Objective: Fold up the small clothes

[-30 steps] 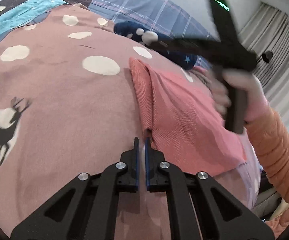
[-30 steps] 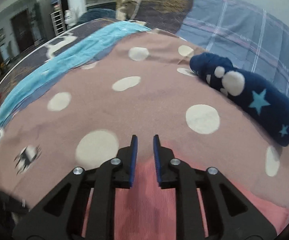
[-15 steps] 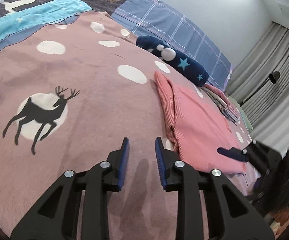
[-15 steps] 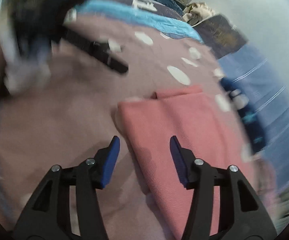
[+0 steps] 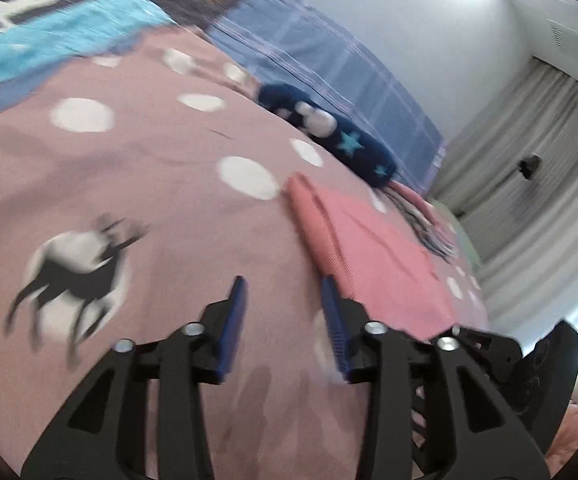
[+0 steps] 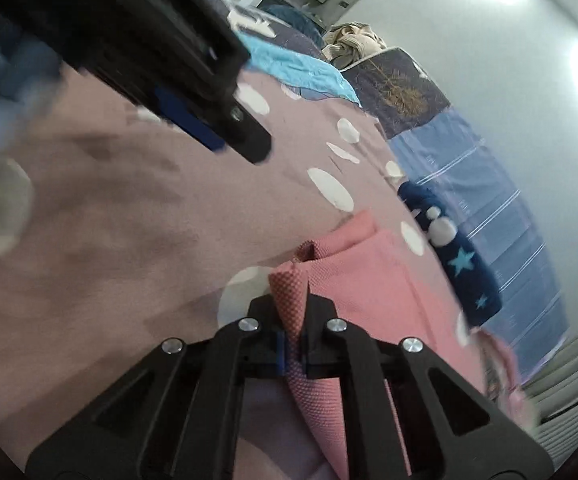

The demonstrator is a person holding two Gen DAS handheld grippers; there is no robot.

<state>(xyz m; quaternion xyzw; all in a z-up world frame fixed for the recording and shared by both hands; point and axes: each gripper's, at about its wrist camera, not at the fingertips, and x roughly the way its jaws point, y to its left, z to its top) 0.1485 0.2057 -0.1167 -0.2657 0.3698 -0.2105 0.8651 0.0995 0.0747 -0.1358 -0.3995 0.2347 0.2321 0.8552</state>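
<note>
1. One pink garment [image 5: 381, 256] is lying right of centre on the dotted bedspread [image 5: 161, 184].
2. The left gripper [image 5: 283, 300] is hovering low, spread wide, holding nothing.
3. The right gripper [image 6: 293, 344] is pinching the garment's corner at lower centre.

Salmon-pink garment [image 6: 373, 280] lies on mauve white-dotted bedspread [image 5: 149, 168] beside navy star-patterned cushion [image 5: 353, 144].

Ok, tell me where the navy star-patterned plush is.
The navy star-patterned plush lies on the bed beyond the folded pink knit garment, against the blue plaid bedding.
</note>
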